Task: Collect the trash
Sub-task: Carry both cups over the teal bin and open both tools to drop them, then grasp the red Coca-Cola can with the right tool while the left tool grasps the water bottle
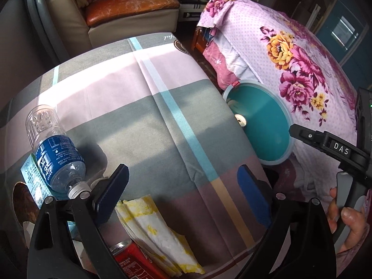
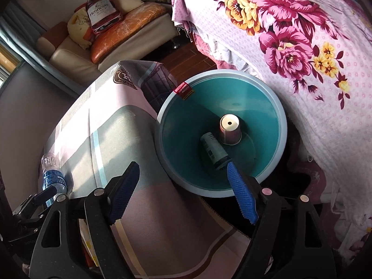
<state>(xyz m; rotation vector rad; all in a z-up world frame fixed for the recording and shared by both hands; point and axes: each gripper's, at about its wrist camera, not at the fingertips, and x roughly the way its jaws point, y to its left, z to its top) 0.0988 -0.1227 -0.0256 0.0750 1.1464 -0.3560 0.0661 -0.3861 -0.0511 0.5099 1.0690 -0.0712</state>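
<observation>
Now empty and spread wide, the right gripper (image 2: 183,195) hangs over the teal bin (image 2: 276,125); the open left gripper (image 1: 183,186) should next take the water bottle (image 1: 58,153) at nine o'clock.

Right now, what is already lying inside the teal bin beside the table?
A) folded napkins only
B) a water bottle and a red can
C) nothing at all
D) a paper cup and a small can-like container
D: the right wrist view looks into the bin and shows an upturned paper cup next to a small can-like container on the bottom.
</observation>
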